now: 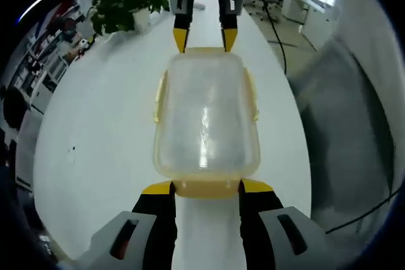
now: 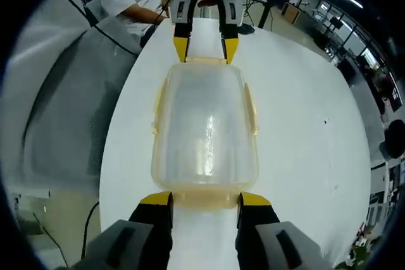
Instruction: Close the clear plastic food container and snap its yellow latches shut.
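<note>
container (image 1: 205, 118) of cloudy clear plastic, rounded rectangle, lid on, centred on smooth white table (image 1: 95, 131). pale yellow latches: short-end latch (image 1: 205, 188) at 6 o'clock, side latch (image 1: 160, 96) at 9 o'clock flared out. left gripper (image 1: 205, 186) spread, tips flanking near end; right gripper (image 1: 204, 39) at 12 o'clock, spread at far end. likely risk: slick tub skidding or tipping under uneven end pressure, leaving latch half caught.

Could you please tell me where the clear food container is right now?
The clear food container lies mid-frame in both views on the white table, between the left gripper and the right gripper at its opposite ends.
</note>
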Tool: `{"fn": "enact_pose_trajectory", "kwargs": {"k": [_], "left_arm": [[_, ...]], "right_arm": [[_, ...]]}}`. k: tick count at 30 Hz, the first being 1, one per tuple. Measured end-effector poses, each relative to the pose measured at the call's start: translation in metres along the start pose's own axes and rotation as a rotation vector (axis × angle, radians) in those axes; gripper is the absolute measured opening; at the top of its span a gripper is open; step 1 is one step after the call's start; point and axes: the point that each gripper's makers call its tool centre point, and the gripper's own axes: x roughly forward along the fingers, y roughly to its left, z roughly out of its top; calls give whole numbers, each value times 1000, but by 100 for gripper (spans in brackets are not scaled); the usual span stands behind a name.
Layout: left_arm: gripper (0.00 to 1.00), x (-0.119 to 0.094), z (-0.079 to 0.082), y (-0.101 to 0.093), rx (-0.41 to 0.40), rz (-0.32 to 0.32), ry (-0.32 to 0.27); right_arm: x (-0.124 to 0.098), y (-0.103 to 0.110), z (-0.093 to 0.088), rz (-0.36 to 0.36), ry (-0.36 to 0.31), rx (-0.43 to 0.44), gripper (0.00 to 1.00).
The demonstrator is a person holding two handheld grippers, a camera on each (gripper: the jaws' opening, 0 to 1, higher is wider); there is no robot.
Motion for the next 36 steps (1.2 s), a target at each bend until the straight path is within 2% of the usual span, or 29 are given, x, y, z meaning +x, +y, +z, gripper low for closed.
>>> {"fn": "enact_pose_trajectory", "kwargs": {"k": [4,14,27,36], "left_arm": [[36,11,5,0,4,-10,10],[36,28,13,3,-7,-19,27],[36,31,4,3,-18,-17,55],[37,33,2,3,-35,-12,45]], "right_arm": [[5,0,-13,7,5,4,37],[13,-6,-32,24,24,-1,37],[21,-7,-28,27,17,-15,37],[24,-8,-29,27,19,-18,37]]}}
